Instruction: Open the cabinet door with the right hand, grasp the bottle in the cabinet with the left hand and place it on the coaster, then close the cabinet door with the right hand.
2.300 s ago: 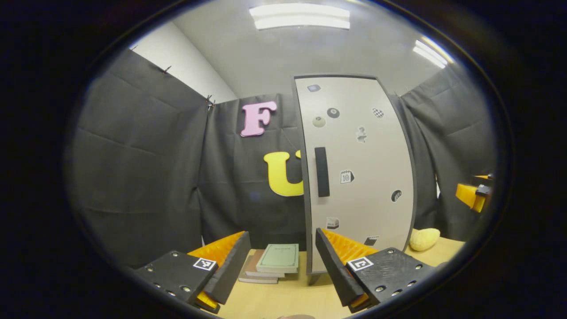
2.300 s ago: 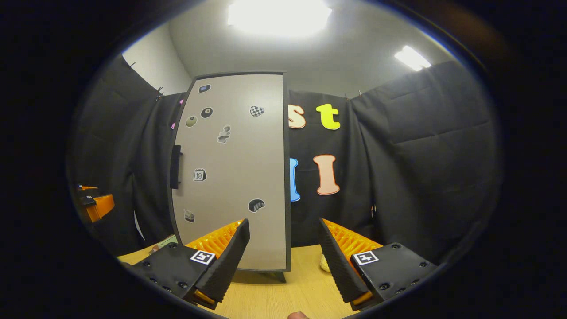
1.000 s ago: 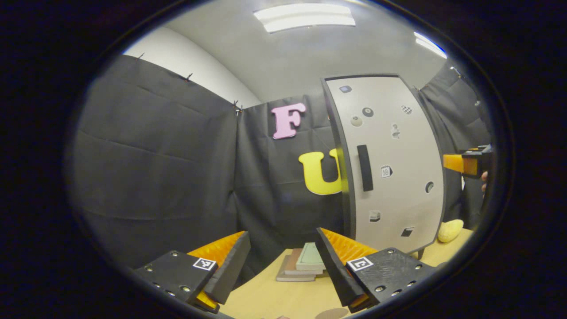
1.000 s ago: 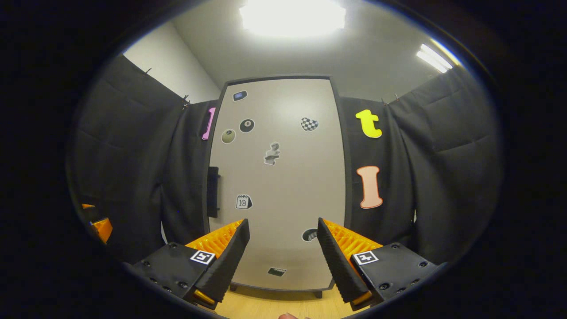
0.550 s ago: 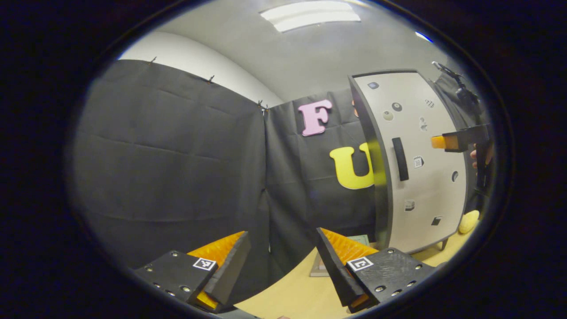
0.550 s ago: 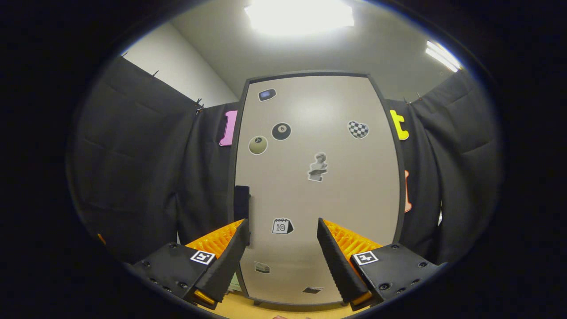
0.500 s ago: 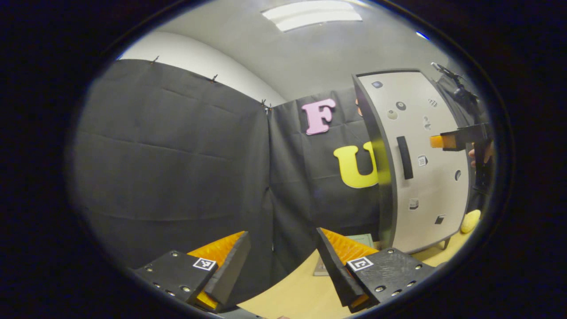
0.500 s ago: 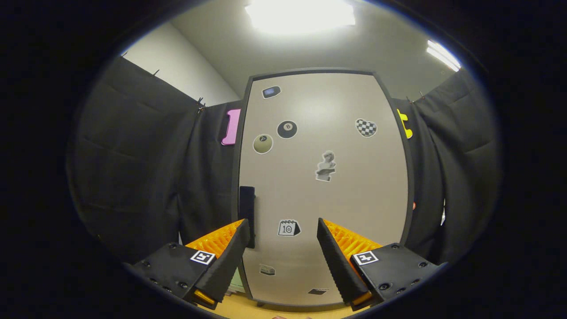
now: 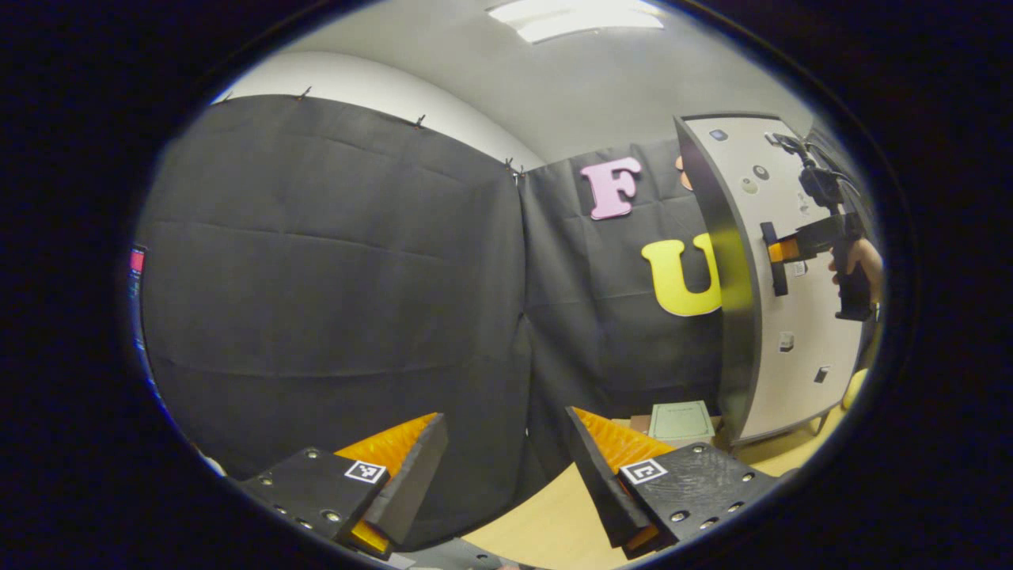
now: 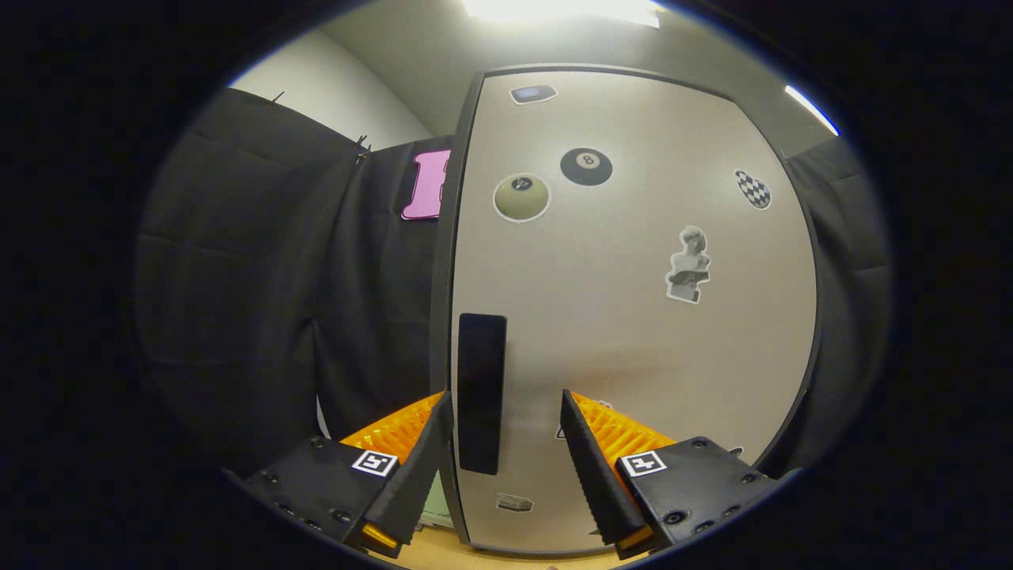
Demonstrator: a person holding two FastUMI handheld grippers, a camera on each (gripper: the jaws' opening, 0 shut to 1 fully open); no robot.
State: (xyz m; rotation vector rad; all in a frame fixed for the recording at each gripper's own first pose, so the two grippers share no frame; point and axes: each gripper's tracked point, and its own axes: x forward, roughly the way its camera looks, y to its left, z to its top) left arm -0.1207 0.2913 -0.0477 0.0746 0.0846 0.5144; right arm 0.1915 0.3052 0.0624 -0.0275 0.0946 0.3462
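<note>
We see the cabinet door (image 10: 633,317) closed; right gripper (image 10: 506,443) fingers spread wide around its handle (image 10: 481,392), gripping nothing, every step remaining.

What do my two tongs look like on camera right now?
Left tongs and right tongs match: wedge-shaped fingers, ribbed outside, toothed inside, on screw-studded blocks with square coded markers. The left gripper view shows the right one's dark pistol handle in a hand, cable on top.
</note>
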